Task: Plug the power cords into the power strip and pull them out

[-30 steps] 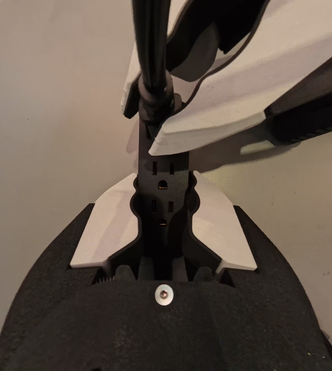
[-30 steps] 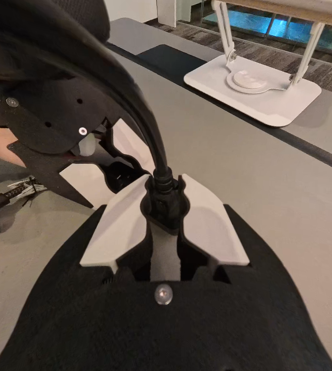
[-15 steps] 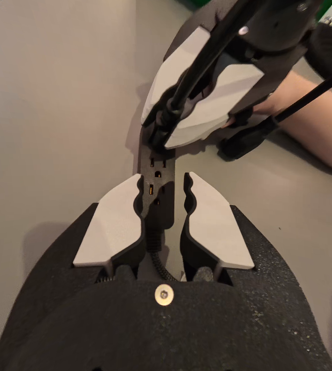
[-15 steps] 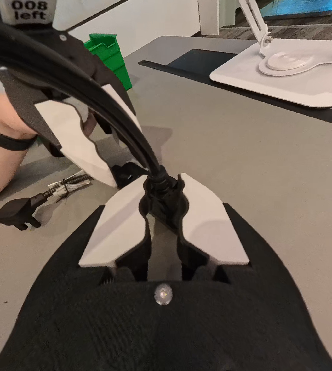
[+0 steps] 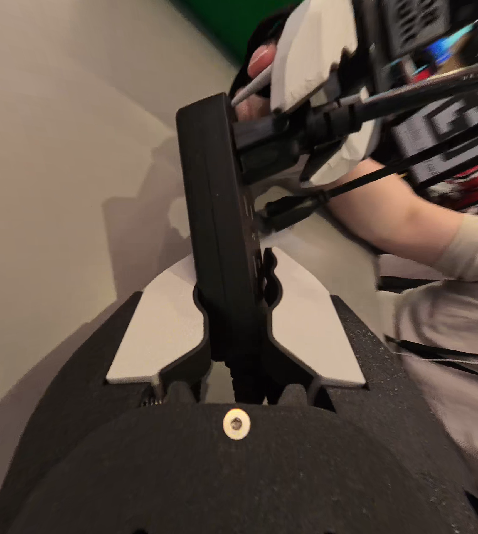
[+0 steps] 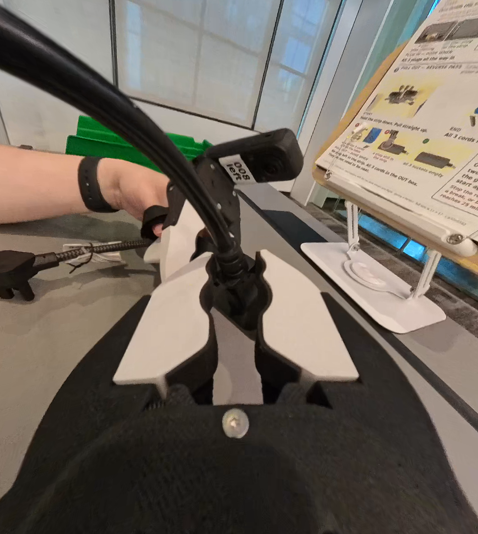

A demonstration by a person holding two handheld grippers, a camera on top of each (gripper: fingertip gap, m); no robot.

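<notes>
Half a second ago the power strip [image 5: 217, 219] lay flat on the grey table [image 6: 44, 332] between spread fingers; now the left gripper [image 5: 233, 291] has closed on its near end and tipped it up on edge, socket face turned right. On the far left of the right wrist view, the strip's own black plug [image 6: 3, 267] rests on the table, its braided cable [image 6: 96, 250] running right toward the left gripper [image 6: 174, 245], which a hand [image 6: 133, 193] with a black wristband grips in front of a green bin [image 6: 133, 144]. Nearer the middle, the right gripper [image 6: 236, 277] is clamped narrowly around a black power cord plug [image 6: 237, 291], whose thick cord [image 6: 93, 92] arches up and away to the left. The left wrist view shows that plug [image 5: 264, 138] seated in the strip's far socket, with the right gripper [image 5: 313, 115] around it. At far right a white stand [image 6: 376, 291] carries an instruction sheet [image 6: 434, 115].
</notes>
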